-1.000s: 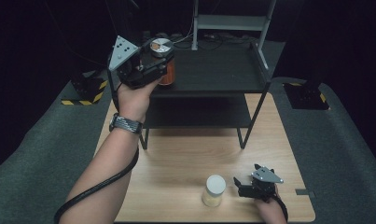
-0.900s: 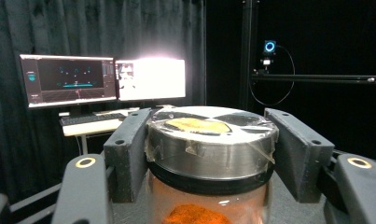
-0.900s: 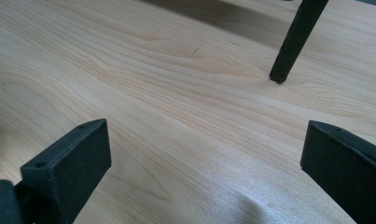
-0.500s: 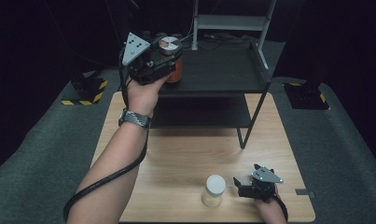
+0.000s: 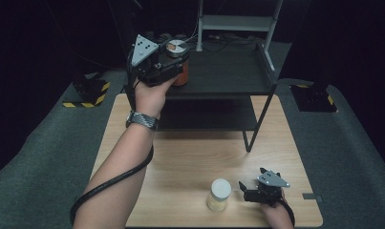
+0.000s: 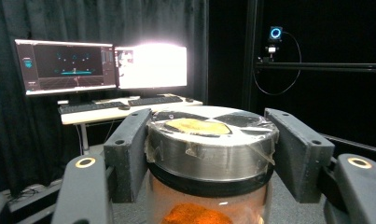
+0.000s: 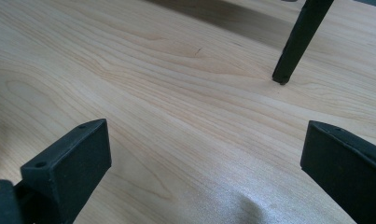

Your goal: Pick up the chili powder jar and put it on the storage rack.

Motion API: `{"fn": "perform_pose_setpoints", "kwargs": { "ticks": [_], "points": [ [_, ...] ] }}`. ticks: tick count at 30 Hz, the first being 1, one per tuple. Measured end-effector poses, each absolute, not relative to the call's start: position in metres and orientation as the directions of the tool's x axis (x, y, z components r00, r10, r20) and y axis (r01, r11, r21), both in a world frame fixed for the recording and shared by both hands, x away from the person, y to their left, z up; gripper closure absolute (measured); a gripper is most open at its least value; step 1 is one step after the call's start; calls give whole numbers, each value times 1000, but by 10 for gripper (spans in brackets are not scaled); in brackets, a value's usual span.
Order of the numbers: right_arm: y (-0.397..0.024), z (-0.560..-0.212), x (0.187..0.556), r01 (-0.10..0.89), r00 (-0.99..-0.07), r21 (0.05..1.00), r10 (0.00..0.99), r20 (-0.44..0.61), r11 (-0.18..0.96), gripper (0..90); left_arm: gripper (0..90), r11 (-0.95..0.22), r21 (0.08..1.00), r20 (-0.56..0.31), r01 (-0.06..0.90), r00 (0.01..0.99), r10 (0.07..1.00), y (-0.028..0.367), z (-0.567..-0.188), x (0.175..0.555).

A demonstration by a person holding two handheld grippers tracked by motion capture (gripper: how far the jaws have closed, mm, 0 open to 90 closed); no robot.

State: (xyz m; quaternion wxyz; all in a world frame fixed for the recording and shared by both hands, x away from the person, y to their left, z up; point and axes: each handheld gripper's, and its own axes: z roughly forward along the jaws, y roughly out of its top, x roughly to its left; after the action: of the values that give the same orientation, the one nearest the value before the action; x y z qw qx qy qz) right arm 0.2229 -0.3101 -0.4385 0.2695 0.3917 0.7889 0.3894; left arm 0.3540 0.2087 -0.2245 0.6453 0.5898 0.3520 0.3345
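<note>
While the left hand-held gripper (image 5: pixel 173 67) stands at the top shelf of the black rack (image 5: pixel 228 76), its jaws are clamped on the metal lid of a jar (image 6: pixel 209 154) of orange powder — upright, long axis vertical, directly between the pads. Whether the jar's base rests on the shelf cannot be told. Judged next: lowering and release. The right hand-held gripper (image 5: pixel 245 190) rests open on the desk (image 5: pixel 180 157), just beside a white-lidded jar (image 5: pixel 219 194).

Left hand-held gripper (image 5: pixel 173 64) raised, jaws clamped; right hand-held gripper (image 5: pixel 245 190) low, jaws wide apart
</note>
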Motion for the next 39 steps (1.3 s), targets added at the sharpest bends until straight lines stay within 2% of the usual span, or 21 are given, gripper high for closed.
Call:
{"fn": "perform_pose_setpoints", "kwargs": {
  "ticks": [31, 37, 39],
  "points": [
    [-309, -439, 223, 406, -548, 825, 827, -125, 394, 12, 339, 76, 997, -63, -3, 531, 845, 216, -225, 355],
    [-309, -439, 222, 406, -546, 824, 828, -126, 394, 12, 301, 68, 998, -51, -12, 525, 849, 217, -224, 354],
    [-309, -438, 222, 407, -547, 823, 827, -129, 397, 13, 255, 72, 997, -57, -10, 523, 851, 217, -223, 353]
  ]
}}
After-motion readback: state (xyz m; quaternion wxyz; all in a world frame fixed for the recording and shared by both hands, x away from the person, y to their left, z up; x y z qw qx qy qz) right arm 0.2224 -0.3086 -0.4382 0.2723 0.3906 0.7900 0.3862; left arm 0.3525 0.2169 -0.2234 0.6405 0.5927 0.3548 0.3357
